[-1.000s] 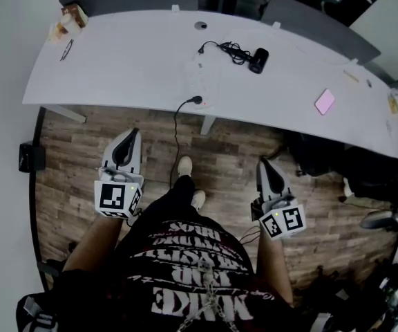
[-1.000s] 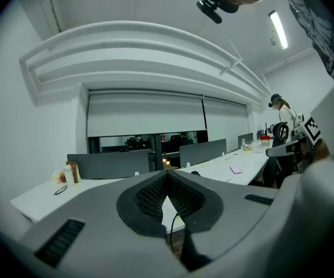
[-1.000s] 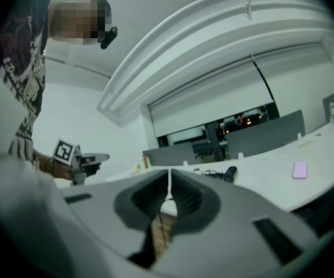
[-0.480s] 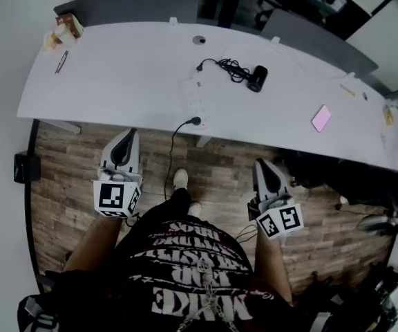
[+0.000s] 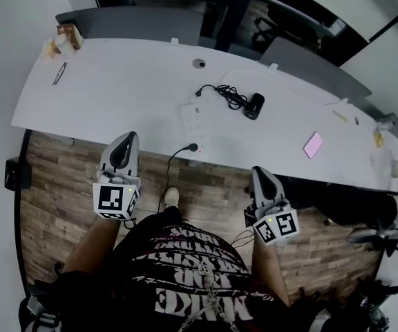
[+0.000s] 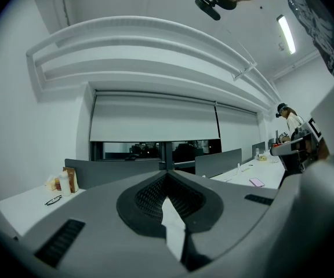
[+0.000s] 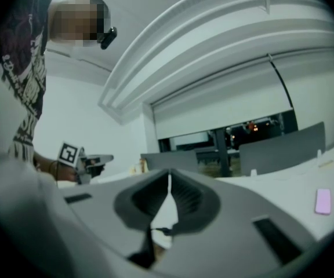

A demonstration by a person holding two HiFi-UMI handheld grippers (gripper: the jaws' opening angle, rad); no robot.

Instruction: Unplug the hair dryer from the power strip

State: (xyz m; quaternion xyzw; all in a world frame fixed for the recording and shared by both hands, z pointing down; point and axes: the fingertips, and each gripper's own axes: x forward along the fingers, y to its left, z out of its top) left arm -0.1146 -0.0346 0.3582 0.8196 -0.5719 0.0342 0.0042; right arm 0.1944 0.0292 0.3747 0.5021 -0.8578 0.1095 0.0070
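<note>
In the head view a white power strip [image 5: 194,118] lies on the long white table [image 5: 116,95], near its front edge. A black hair dryer [image 5: 254,106] lies to the strip's right, its tangled black cord [image 5: 225,94] running to the strip's far end. Another black plug [image 5: 193,146] sits at the strip's near end, its cable [image 5: 173,161] hanging to the floor. My left gripper [image 5: 124,139] and right gripper [image 5: 258,176] are held over the wooden floor, short of the table, both shut and holding nothing. The jaws meet tip to tip in the left gripper view [image 6: 167,175] and the right gripper view [image 7: 169,177].
A pink phone [image 5: 313,144] lies on the table to the right, glasses [image 5: 59,73] and snack boxes [image 5: 64,39] at the far left. Grey partitions [image 5: 137,23] stand behind the table. A black box [image 5: 12,173] sits on the floor at left, a chair base [image 5: 372,235] at right.
The person has stepped forward: the table, strip and dryer lie nearer to both grippers in the head view. Both grippers stay shut and empty.
</note>
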